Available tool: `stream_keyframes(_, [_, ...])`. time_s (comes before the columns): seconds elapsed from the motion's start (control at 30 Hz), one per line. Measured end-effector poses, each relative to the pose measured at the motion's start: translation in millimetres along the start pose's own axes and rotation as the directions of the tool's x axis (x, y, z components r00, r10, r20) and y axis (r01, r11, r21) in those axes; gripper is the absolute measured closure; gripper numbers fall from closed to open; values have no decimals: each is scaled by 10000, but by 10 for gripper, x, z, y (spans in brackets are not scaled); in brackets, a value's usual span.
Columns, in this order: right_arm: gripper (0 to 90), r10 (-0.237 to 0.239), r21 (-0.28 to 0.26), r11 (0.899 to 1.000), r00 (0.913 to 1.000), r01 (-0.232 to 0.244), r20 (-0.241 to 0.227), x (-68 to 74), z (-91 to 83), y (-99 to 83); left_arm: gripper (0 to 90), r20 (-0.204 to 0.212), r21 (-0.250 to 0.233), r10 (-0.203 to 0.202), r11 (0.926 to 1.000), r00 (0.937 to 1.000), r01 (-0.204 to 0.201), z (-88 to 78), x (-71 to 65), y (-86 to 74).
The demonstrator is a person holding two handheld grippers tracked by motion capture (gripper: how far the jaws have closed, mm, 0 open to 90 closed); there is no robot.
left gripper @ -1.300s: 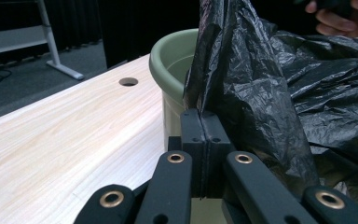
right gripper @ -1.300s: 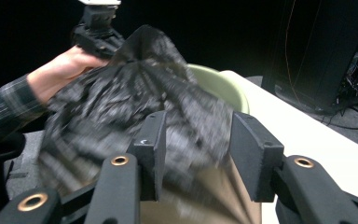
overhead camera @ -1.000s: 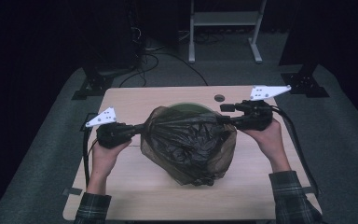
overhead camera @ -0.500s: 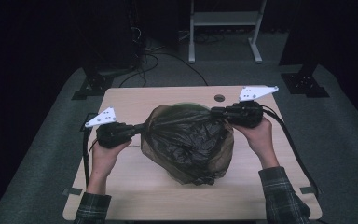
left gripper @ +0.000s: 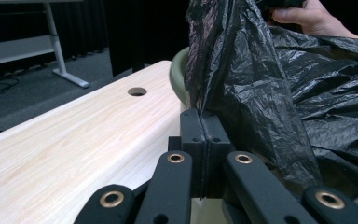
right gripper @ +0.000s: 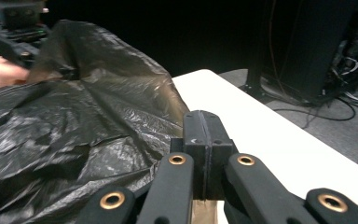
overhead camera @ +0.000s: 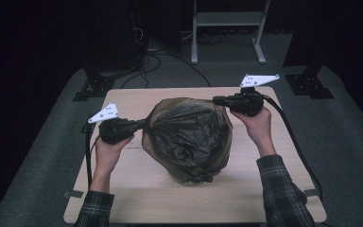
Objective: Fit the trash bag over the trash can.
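Now your left tool (overhead camera: 144,124) stays clenched on the black bag (overhead camera: 189,139). Your right tool (overhead camera: 217,100), jaws just closing, pinches its far edge above the bench (overhead camera: 137,198).

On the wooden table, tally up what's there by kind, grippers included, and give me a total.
Crinkled black plastic bag: 1
Green round bin under the bag, its rim seen in the left gripper view: 1
Black two-jaw grippers, left gripper and right gripper, both shut on the bag's edge: 2
Total: 4
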State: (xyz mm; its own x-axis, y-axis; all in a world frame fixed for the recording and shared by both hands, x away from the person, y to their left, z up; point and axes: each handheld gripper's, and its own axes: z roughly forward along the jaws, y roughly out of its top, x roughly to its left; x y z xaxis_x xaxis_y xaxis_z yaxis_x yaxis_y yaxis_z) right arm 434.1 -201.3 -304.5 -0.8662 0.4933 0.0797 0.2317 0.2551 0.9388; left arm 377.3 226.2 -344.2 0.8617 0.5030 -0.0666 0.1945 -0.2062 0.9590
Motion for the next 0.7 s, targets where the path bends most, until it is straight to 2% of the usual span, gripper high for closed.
stream_keyframes(0.07, [900,149,-118,9998,9999,-149,-24,-48,30,5,897,-41,7,-21,10000,10000,21,21,13,-2])
stream_keyframes(0.17, [900,324,19,9995,9993,-324,177,-155,124,-23,897,-81,79,-44,10000,10000,45,59,20,-17])
stream_keyframes(0.27, [900,378,209,9990,9988,-385,308,-203,209,-72,897,-31,206,-44,9998,10000,44,105,6,-38])
stream_keyframes(0.37, [900,406,366,9985,9986,-418,339,-223,271,-111,897,-43,351,-5,9994,10000,6,125,-8,-53])
stream_keyframes(0.47, [900,644,576,9962,9975,-660,307,-263,396,-195,897,-47,322,-76,9995,10000,77,126,2,-68])
stream_keyframes(0.7, [900,986,667,9928,9948,-1000,244,-325,530,-254,897,-202,522,-74,9986,9998,84,119,22,-97])
